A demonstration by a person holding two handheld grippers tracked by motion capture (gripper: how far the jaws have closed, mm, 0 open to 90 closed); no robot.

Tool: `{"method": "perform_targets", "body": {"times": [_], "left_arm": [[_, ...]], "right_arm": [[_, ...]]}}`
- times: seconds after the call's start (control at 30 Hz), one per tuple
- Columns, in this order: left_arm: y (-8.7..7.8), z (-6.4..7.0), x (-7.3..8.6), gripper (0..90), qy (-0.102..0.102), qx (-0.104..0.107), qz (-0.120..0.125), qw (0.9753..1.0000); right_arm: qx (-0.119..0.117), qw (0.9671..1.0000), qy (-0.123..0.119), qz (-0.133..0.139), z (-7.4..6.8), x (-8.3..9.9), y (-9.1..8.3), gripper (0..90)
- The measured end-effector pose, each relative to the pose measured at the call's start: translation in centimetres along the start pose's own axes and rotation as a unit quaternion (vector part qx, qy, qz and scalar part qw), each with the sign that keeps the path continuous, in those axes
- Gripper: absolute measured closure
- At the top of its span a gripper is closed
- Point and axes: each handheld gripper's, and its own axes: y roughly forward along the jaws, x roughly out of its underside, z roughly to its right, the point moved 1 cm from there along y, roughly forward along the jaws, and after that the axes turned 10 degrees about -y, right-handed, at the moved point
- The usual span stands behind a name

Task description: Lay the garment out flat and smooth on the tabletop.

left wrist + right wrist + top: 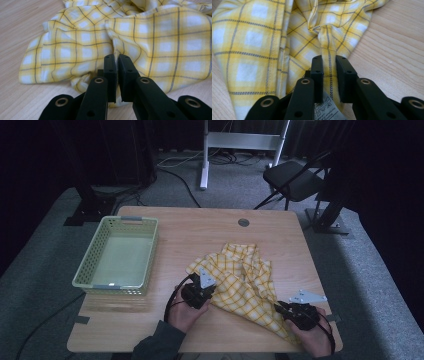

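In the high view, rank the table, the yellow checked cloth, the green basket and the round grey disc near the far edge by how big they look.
1. table
2. yellow checked cloth and green basket: too alike in spread to rank
3. round grey disc

The yellow checked cloth (245, 280) is a soft woven fabric, matt and creased, with a printed paper-like label (327, 110) sewn in. The tabletop (200, 227) is pale wood with a fine grain and smooth finish. The basket (95, 251) is perforated, slightly glossy plastic.
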Motion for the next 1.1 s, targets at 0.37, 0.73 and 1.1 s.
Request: {"method": "perform_targets", "body": {"times": [0.37,0.73,1.1], "left_arm": [[-1.1,-0.7,1.1,85.6,-0.017,0.009,0.008,0.9998],[-2.2,-1.7,2.5,85.1,-0.044,0.025,0.009,0.9987],[-2.3,-2.5,3.8,85.0,-0.063,0.021,-0.011,0.9977]], "right_arm": [[0.004,1.0,0.005,-0.005,0.2,0.3,0.1,80.4],[0.012,0.9998,0.017,-0.006,0.6,0.7,-0.1,81.5],[0.022,0.9994,0.023,-0.009,1.0,1.0,-0.2,82.3]]}}
